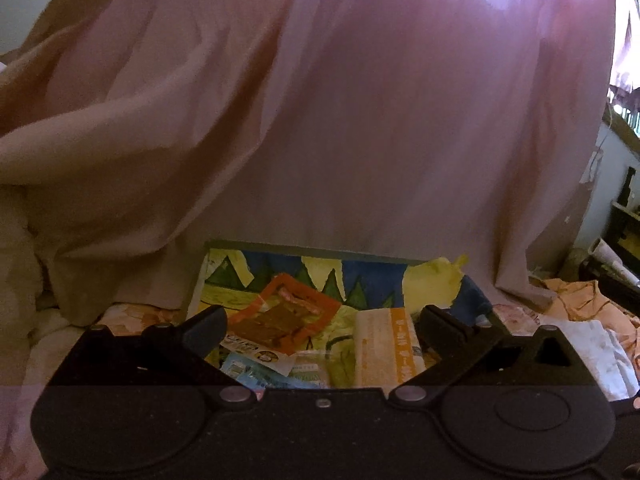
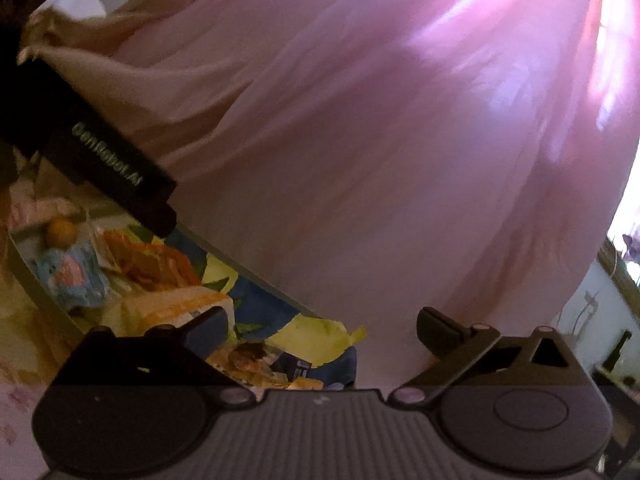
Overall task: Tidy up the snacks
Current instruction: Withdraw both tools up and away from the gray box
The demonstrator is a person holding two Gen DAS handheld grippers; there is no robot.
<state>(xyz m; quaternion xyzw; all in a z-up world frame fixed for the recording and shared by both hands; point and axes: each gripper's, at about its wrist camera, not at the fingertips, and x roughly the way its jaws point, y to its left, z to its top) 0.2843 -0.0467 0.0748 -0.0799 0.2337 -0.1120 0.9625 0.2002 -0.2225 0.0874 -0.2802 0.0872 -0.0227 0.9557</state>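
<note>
Pink, softly creased fabric [image 1: 360, 120] fills most of the left wrist view, hanging behind a shallow grey-rimmed box [image 1: 304, 249] lined with a yellow, blue and green printed sheet. In it we see an orange-bordered flat snack pouch [image 1: 286, 316], a cream and orange snack packet [image 1: 388, 348] beside it, and pale blue sachets [image 1: 260, 372] nearest the camera. The left gripper [image 1: 322, 330] has its jaws spread as wide as they go, with nothing held between them; the packets lie below and beyond the fingers [image 1: 206, 330].

In the right wrist view the same box [image 2: 256, 280] runs slantwise, its contents to our left: a small round orange-yellow item [image 2: 60, 231], the blue sachets [image 2: 72, 280], the orange pouch [image 2: 156, 264] and the cream and orange packet [image 2: 176, 308]. The right gripper [image 2: 322, 330] likewise stands fully open and empty. The black body of the left gripper [image 2: 112, 168] crosses the upper left.

We judge the risks as these: the glossy, overlapping packets may slide or come up in pairs under a pinch; the loose lining sheet [image 2: 320, 340] may be caught with a packet; and the two grippers, working over one small box, may collide.
</note>
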